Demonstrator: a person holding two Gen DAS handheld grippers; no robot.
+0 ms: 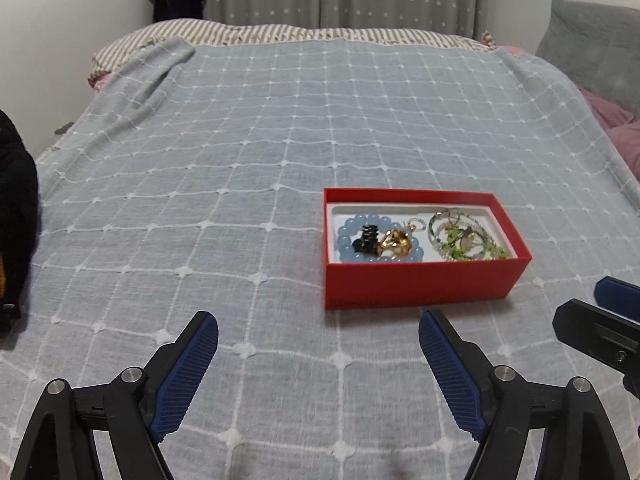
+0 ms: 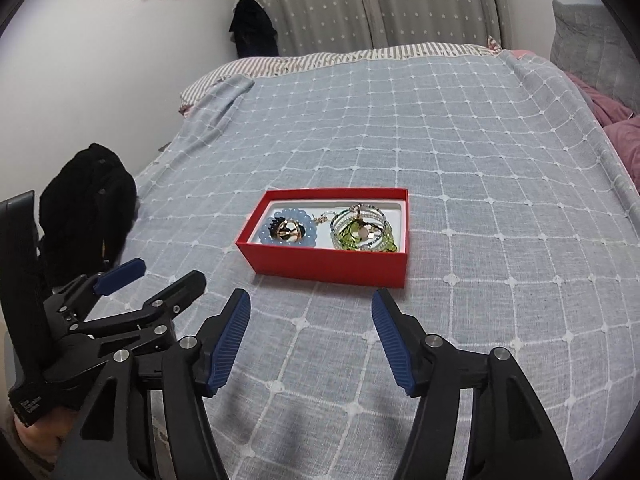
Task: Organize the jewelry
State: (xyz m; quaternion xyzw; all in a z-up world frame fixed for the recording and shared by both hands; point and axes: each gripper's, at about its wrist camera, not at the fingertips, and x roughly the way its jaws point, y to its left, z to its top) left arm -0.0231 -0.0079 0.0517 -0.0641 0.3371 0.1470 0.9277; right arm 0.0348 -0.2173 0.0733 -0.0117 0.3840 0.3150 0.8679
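A red box (image 1: 420,280) (image 2: 332,266) sits on the bed. Inside lie a blue bead bracelet (image 1: 345,236) (image 2: 267,236), a black hair claw (image 1: 366,239), a gold piece (image 1: 396,244) (image 2: 290,232), and a pile of green and clear bead bracelets (image 1: 460,236) (image 2: 360,232). My left gripper (image 1: 319,330) is open and empty, just short of the box and to its left; it also shows in the right wrist view (image 2: 160,276). My right gripper (image 2: 311,308) is open and empty just in front of the box; its fingertips (image 1: 612,292) show at the left wrist view's right edge.
The bed carries a grey-blue checked cover (image 1: 260,152) (image 2: 480,168). A black garment (image 2: 88,200) (image 1: 16,200) lies at the bed's left edge. Pillows (image 1: 600,48) and pink bedding (image 2: 624,136) are at the right. A wall and curtains stand behind.
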